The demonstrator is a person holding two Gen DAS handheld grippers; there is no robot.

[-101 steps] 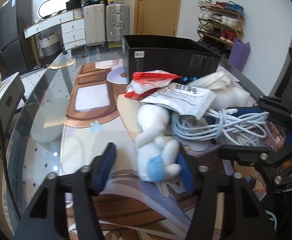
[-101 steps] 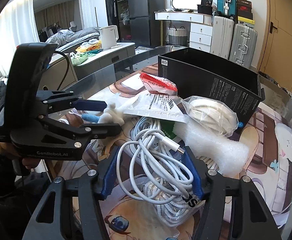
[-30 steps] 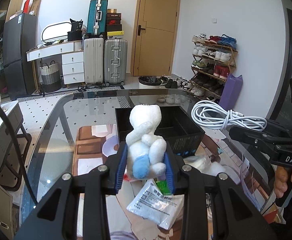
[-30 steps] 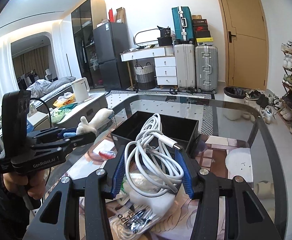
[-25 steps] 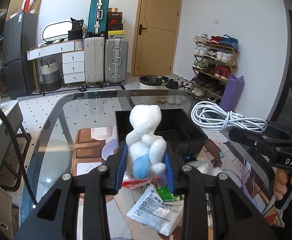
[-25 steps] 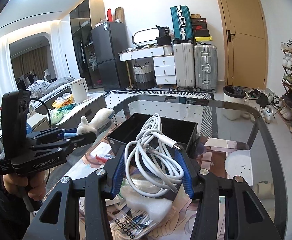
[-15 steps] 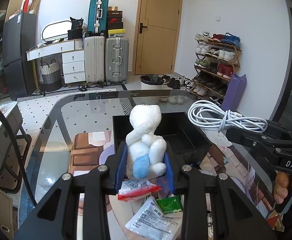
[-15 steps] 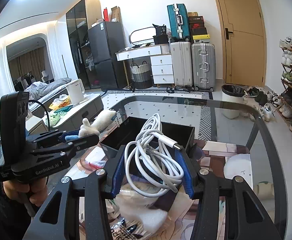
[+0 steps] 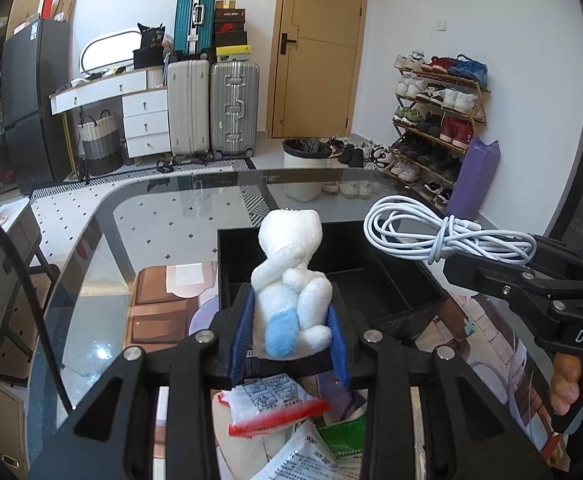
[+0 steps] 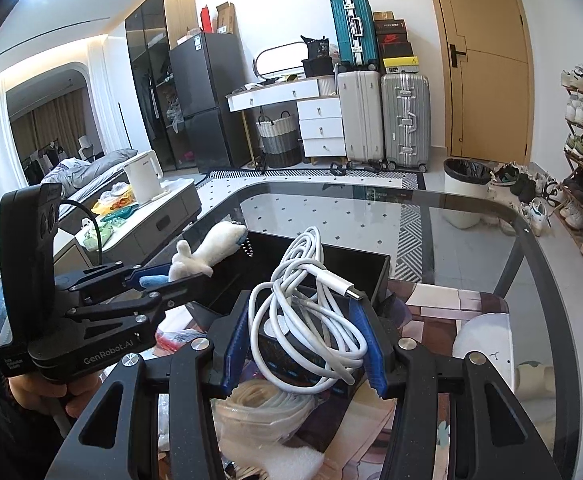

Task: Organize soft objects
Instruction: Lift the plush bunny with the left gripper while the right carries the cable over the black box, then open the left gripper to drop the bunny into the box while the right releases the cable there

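My left gripper (image 9: 289,340) is shut on a white plush toy (image 9: 291,280) with a blue foot and holds it in the air just before the near wall of the open black box (image 9: 391,280). My right gripper (image 10: 303,344) is shut on a coiled white cable (image 10: 307,312) and holds it above the box's near edge (image 10: 379,276). In the right wrist view the plush toy (image 10: 207,252) pokes out of the left gripper (image 10: 163,276) on the left. In the left wrist view the cable (image 9: 447,236) hangs over the box's right side.
Under the grippers on the glass table (image 9: 103,280) lie a red-edged sachet (image 9: 271,404), a white printed pouch (image 9: 303,460), a green packet (image 9: 343,436), bagged white cord (image 10: 267,404) and white foam (image 10: 295,460). The table's far edge (image 10: 371,188) curves behind the box.
Both grippers have moved forward toward the black box, carrying the plush toy and the cable. The box now sits closer and lower in both views. Both grips are unchanged.
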